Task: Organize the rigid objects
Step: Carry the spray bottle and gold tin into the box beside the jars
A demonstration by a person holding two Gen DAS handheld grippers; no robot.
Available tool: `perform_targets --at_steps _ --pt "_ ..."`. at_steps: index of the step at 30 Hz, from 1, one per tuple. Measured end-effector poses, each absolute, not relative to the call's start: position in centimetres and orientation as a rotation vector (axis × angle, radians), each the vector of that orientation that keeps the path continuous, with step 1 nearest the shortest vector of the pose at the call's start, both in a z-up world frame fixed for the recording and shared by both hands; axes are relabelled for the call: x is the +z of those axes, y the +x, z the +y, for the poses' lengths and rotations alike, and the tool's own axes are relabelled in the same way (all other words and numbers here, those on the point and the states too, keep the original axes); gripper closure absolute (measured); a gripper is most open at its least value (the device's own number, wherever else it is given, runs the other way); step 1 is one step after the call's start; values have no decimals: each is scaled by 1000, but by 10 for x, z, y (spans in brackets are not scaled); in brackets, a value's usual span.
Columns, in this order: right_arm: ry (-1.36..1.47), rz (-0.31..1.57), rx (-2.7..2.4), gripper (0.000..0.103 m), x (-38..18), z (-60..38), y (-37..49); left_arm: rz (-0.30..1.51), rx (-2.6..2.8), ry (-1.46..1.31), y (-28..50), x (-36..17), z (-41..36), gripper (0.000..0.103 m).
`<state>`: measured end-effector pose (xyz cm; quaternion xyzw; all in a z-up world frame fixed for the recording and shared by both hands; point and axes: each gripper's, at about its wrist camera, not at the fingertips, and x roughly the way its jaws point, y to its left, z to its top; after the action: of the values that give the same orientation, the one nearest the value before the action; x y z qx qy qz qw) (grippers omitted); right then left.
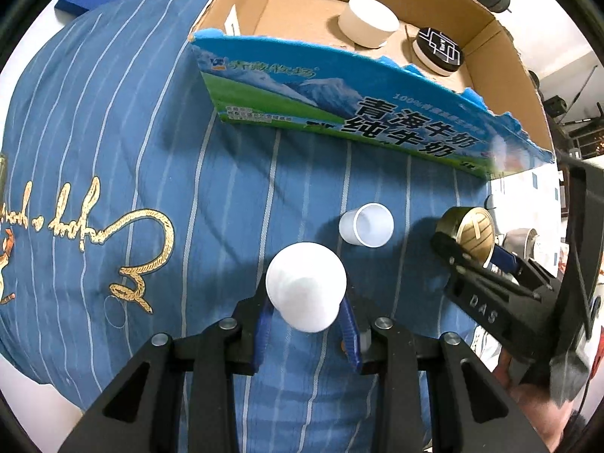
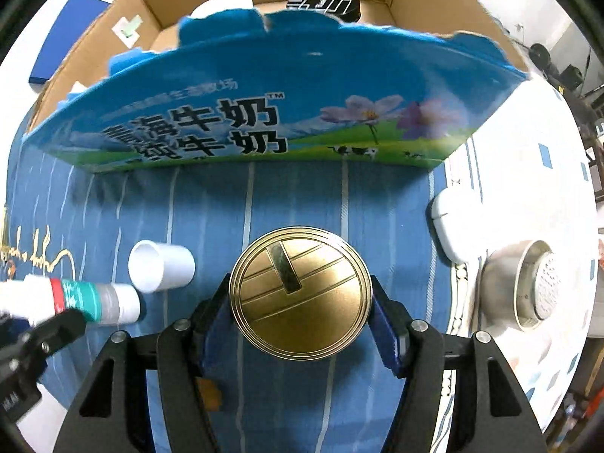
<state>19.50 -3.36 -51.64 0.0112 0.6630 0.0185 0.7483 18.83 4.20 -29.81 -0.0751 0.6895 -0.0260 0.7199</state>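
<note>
My left gripper [image 1: 306,311] is shut on a white bottle [image 1: 305,287], seen end-on; in the right wrist view the same bottle [image 2: 94,304] shows a red and green label. My right gripper [image 2: 301,304] is shut on a round gold tin [image 2: 301,298], held just above the blue striped cloth [image 2: 294,196]; the tin also shows in the left wrist view [image 1: 470,232]. A small white cup [image 1: 366,224] lies on its side on the cloth between both grippers, also in the right wrist view [image 2: 160,266]. The open milk carton box [image 1: 377,105] stands ahead.
Inside the box sit a white round container [image 1: 368,20] and a black-lidded round tin [image 1: 438,51]. To the right lie a white case [image 2: 447,226] and a metal strainer cup [image 2: 528,290]. A blue board [image 2: 64,37] lies far left.
</note>
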Motion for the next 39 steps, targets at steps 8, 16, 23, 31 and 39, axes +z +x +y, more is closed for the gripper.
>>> perform_targets --at_steps 8,16,23,31,39 --pt "89 1438 91 36 -493 -64 159 1483 -107 -163 183 -267 32 73" --pt "142 1301 148 36 -382 -112 159 1338 -204 -177 187 -186 18 73" --pt "220 1158 200 36 -268 -151 213 1201 -286 -186 223 -111 12 73" --pt "201 1116 177 36 -244 -160 281 1191 -289 -143 280 -110 13 73" --pt "161 1268 131 36 -309 -159 347 1406 -245 -156 325 -204 27 73"
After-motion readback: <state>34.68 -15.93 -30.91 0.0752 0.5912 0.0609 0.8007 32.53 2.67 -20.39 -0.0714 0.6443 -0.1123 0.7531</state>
